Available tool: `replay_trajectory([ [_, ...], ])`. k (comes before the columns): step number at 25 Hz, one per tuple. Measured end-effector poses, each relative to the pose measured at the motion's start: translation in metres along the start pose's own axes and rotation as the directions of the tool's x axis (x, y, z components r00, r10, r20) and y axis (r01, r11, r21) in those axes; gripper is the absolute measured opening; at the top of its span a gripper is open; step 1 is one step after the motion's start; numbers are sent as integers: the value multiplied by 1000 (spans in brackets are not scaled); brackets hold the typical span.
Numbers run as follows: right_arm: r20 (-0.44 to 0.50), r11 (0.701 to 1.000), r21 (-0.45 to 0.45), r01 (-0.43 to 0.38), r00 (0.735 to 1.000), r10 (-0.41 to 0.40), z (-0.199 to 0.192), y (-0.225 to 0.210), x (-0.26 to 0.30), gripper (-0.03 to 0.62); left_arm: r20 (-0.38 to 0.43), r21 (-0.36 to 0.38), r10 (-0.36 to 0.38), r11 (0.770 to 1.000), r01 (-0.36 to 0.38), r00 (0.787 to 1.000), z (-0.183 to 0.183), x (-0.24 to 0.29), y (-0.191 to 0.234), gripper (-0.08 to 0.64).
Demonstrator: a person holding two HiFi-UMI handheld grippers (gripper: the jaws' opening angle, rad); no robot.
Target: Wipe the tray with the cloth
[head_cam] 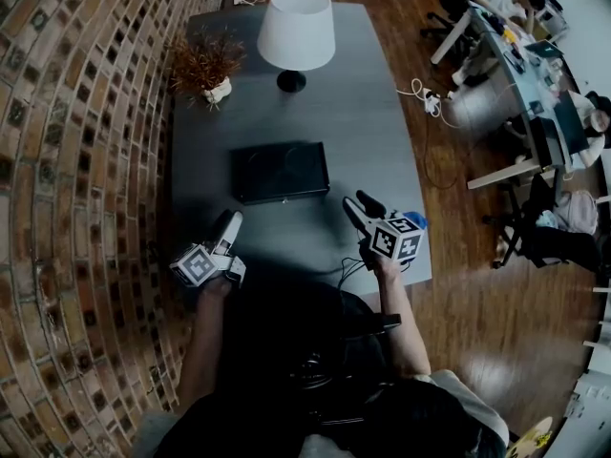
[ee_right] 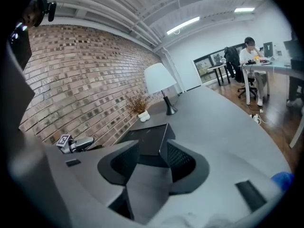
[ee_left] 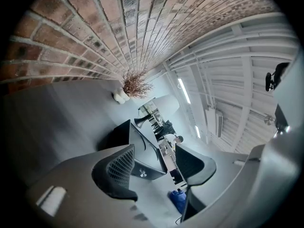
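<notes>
The table is carrying a lamp at its far end and the black tray at its middle, lying flat with nothing on it. The left claw is hovering near-left of the tray, jaws released and wide, nothing between them. The right claw is hovering near-right and pointing at the tray, jaws also released though narrower, gripping nothing. A small blue lump, likely the cloth, is sitting at the table's near right edge, just beside the right claw and well apart from the tray. This is fitting either a cloth waiting to be picked up or one laid down after wiping — I cannot tell which. Any wiping is going to need the cloth pinched firmly and pressed flat — with the other claw steadying the tray's rim
</notes>
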State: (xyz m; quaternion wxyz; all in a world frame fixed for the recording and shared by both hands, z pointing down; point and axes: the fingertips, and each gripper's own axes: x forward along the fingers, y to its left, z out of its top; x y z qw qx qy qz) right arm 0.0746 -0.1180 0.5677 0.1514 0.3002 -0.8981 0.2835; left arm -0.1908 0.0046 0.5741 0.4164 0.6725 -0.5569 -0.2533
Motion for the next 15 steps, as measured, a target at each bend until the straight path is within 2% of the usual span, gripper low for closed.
replay_trajectory([
  [15, -26, 1000, -9, 5, 1000, -5, -9, -1, -1, 199, -18, -16, -8, 1000, 7, 1000, -9, 1, -2, 254],
])
